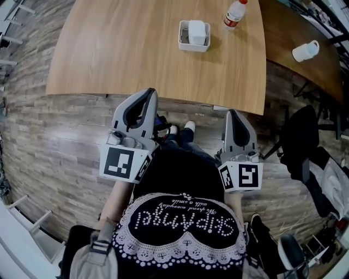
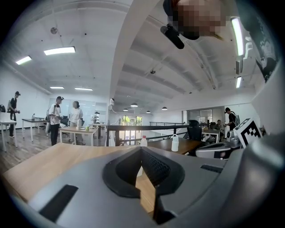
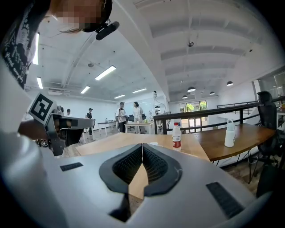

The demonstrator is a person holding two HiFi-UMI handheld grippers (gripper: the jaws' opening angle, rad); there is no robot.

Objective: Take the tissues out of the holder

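As seen from the head, tissue holder [image 1: 192,49]: white square tray on the far part of the light wooden table [image 1: 120,49], white tissues [image 1: 197,31] standing up inside.
plastic bottle [image 1: 234,14]: upright just right of the holder, near the far edge.
white jug [image 1: 305,50]: on the darker table [image 1: 283,32] to the right.
left gripper [image 1: 149,93]: low over the person's lap, tips short of the table's near edge, well apart from the holder.
right gripper [image 1: 231,112]: level with it on the other side, equally far from the holder.
left gripper view, claw: tips pressed together, nothing held; only tabletop visible through the gap behind the tips; bottle and jug far beyond.
right gripper view, claw: fully closed, empty; tabletop beyond, bottle upright right of the tips, jug farther right on the darker table.
background: several people [image 3: 127,115] standing at desks.
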